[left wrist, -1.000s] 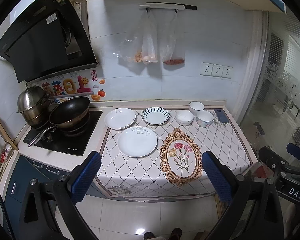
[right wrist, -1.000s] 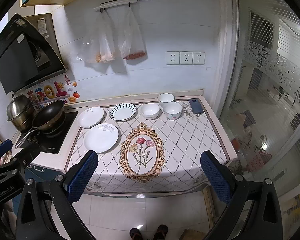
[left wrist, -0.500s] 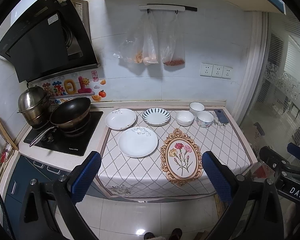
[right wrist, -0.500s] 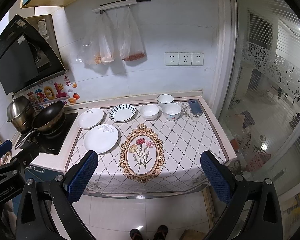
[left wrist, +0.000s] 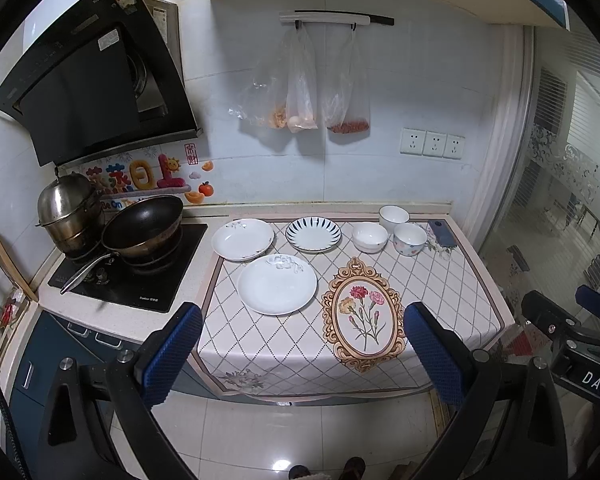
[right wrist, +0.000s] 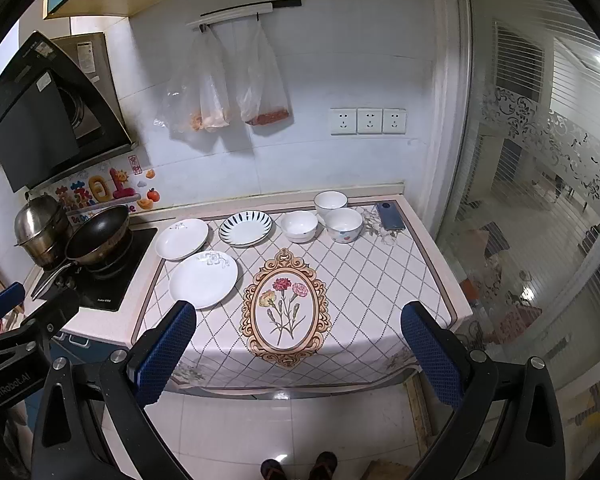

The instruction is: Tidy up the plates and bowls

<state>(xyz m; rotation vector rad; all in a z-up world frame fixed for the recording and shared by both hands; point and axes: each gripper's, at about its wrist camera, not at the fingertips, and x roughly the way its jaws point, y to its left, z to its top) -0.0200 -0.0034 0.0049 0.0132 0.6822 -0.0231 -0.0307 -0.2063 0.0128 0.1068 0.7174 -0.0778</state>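
On the counter's patterned cloth lie three plates: a large white plate (left wrist: 277, 285) (right wrist: 203, 279) at the front, a white flowered plate (left wrist: 243, 239) (right wrist: 182, 239) behind it, and a blue-striped plate (left wrist: 313, 233) (right wrist: 245, 228). To their right stand three bowls: a white bowl (left wrist: 370, 237) (right wrist: 299, 226), a taller white bowl (left wrist: 394, 215) (right wrist: 330, 201) and a patterned bowl (left wrist: 410, 239) (right wrist: 343, 224). My left gripper (left wrist: 302, 346) and right gripper (right wrist: 298, 346) are both open and empty, held back from the counter's front edge above the floor.
A black wok (left wrist: 142, 226) and a steel pot (left wrist: 69, 210) sit on the hob (left wrist: 126, 270) at the left. A phone (left wrist: 442, 233) lies at the back right. Plastic bags (left wrist: 300, 92) hang on the wall. A glass partition (right wrist: 540, 220) bounds the right.
Both views have shifted only slightly; the counter sits a touch higher and nearer in frame. Nothing on the counter has moved and both grippers stay open.
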